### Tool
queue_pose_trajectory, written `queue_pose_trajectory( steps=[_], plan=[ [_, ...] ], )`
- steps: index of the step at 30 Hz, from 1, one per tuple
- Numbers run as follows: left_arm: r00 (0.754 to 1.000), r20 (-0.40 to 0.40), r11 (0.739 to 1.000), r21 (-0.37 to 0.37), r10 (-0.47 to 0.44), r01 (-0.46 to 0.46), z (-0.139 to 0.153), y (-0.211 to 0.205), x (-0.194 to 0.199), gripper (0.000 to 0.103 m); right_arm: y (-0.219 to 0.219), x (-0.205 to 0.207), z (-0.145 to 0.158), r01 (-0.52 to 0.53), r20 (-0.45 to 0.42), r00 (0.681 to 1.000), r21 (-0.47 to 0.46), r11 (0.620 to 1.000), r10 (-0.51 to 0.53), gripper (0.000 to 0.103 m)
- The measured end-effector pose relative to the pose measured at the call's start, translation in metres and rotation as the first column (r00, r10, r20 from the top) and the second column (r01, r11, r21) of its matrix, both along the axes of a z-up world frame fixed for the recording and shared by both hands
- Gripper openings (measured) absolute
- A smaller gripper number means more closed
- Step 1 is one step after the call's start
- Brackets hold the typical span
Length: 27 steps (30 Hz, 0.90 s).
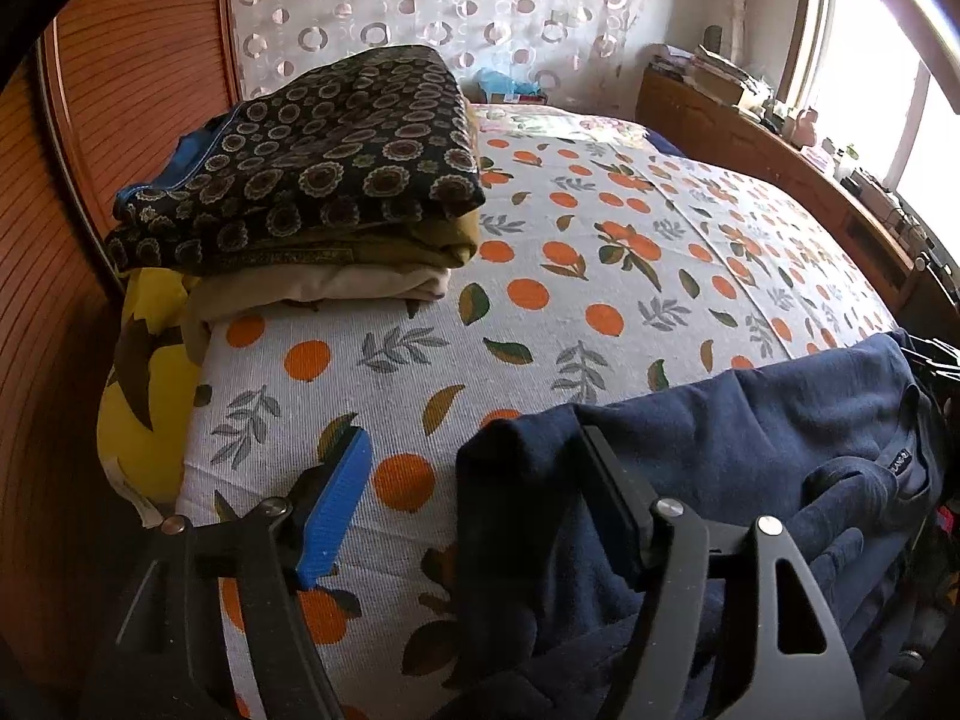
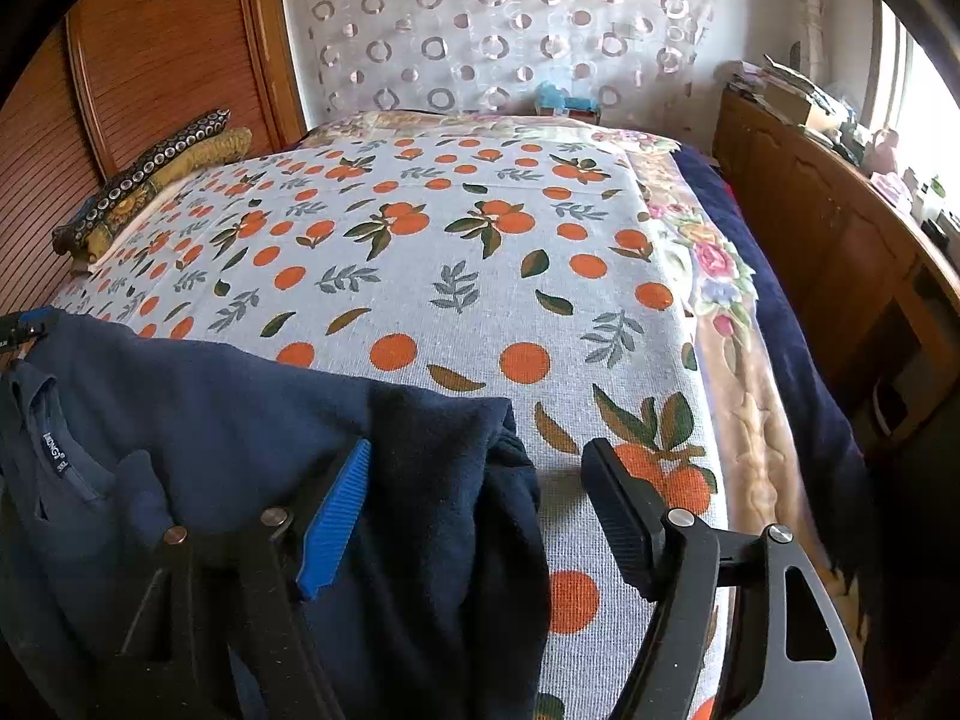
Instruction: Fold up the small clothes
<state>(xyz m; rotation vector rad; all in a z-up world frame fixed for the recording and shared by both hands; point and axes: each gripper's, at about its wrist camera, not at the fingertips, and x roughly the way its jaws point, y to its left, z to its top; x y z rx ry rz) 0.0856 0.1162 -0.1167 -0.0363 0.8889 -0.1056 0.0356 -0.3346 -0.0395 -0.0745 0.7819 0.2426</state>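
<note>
A navy blue top [image 1: 750, 450] with a neck label lies spread on the near part of the bed. In the left wrist view its left edge is bunched between the fingers of my left gripper [image 1: 475, 439]. The blue pad [image 1: 336, 504] stands clear of the cloth over the bedspread, and the black finger [image 1: 612, 498] rests on top of the garment. In the right wrist view the same top [image 2: 210, 420] fills the lower left, and its folded right edge lies between the spread fingers of my right gripper [image 2: 477, 449]. Neither gripper pinches the cloth.
An orange-and-leaf bedspread [image 1: 600, 300] [image 2: 450, 252] covers the bed. A stack of folded clothes [image 1: 300, 180] [image 2: 150, 180] sits at the far left by the wooden panel. A yellow cushion [image 1: 144, 384] lies beside it. A cluttered wooden cabinet [image 2: 828, 252] runs along the right, under the window.
</note>
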Motion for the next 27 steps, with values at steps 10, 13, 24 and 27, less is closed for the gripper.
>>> queue_pose_trajectory(
  steps=[10, 13, 24, 27],
  plan=[
    [0.994, -0.02, 0.993, -0.039, -0.109, 0.108, 0.007, -0.016, -0.008, 0.01, 0.012, -0.012, 0.001, -0.132, 0.011, 0.991, 0.02, 0.991, 0.131, 0.014],
    [0.992, 0.067, 0.991, -0.067, -0.107, 0.112, 0.03, -0.021, -0.029, 0.009, 0.01, -0.031, 0.014, -0.154, 0.057, 0.987, 0.062, 0.986, 0.15, 0.012],
    [0.897, 0.429, 0.978, -0.122, -0.102, 0.17, 0.164, -0.034, -0.111, 0.008, -0.02, -0.133, 0.139, -0.214, 0.385, 0.911, 0.143, 0.966, 0.145, 0.011],
    [0.851, 0.517, 0.977, -0.116, -0.097, 0.181, 0.203, -0.032, -0.124, 0.008, -0.025, -0.159, 0.181, -0.244, 0.474, 0.867, 0.131, 0.961, 0.155, 0.011]
  ],
)
